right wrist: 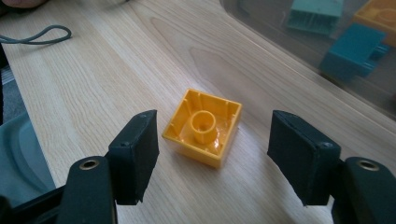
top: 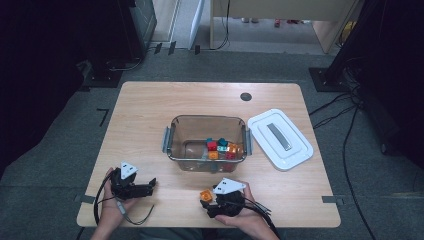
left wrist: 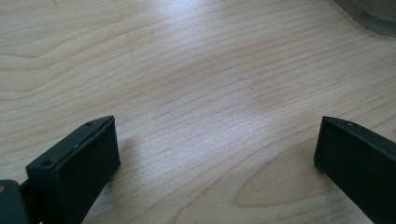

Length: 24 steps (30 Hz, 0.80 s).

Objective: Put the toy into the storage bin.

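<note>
The right gripper [right wrist: 212, 149] sits low over the table [top: 150, 115], its jaws partly open on either side of a yellow block [right wrist: 204, 127] lying hollow side up; the left pad seems just clear of it, the right pad is plainly apart. The block lies just in front of the clear bin [top: 207, 125] of coloured blocks. The left gripper [left wrist: 215, 149] rests nearby, jaws wide and empty.

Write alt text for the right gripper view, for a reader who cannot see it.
A yellow toy block lies hollow side up on the wooden table, between the right gripper's two open black jaws, which are not touching it. The wall of a clear plastic bin holding teal and orange blocks crosses the upper right corner.
</note>
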Motion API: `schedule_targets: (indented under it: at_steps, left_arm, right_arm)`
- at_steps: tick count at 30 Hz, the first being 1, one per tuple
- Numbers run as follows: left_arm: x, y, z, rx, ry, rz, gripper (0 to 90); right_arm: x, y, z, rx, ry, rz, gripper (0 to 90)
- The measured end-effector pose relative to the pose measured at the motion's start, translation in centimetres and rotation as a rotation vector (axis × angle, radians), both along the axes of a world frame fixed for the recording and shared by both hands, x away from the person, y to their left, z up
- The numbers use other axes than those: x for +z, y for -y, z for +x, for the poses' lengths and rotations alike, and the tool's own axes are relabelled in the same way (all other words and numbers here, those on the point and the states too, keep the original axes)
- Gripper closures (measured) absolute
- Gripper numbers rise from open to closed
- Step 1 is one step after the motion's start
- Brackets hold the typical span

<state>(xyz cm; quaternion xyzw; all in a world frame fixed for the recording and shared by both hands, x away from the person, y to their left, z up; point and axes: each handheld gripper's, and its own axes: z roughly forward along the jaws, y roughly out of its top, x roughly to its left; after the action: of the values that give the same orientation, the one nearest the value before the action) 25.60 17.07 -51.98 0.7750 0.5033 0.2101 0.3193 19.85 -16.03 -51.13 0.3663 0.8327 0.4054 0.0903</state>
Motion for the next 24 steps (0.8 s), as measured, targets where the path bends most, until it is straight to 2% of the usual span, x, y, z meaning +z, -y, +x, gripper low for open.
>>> schedule_targets:
  at_steps: [4, 6, 12, 13, 16, 24]
  left_arm:
    - [0.0, 0.0, 0.0, 0.0, 0.0, 0.0, 0.0]
    - [0.0, 0.0, 0.0, 0.0, 0.0, 0.0, 0.0]
    - [0.0, 0.0, 0.0, 0.0, 0.0, 0.0, 0.0]
    - [0.0, 0.0, 0.0, 0.0, 0.0, 0.0, 0.0]
    - [0.0, 0.0, 0.0, 0.0, 0.0, 0.0, 0.0]
    - [0.0, 0.0, 0.0, 0.0, 0.0, 0.0, 0.0]
  right_arm:
    - [-0.1, -0.6, -0.1, -0.01, -0.001, 0.005, 34.8]
    - [-0.2, -0.9, -0.1, -0.013, 0.016, -0.011, 36.7]
    - [-0.5, -1.0, -0.2, -0.026, 0.046, -0.033, 57.2]
    - [-0.5, -0.9, -0.1, -0.03, 0.048, -0.035, 58.4]
    - [-0.5, -0.3, 0.2, -0.03, 0.029, -0.013, 59.5]
    - [-0.2, 1.7, 0.5, -0.054, 0.027, -0.022, 59.9]
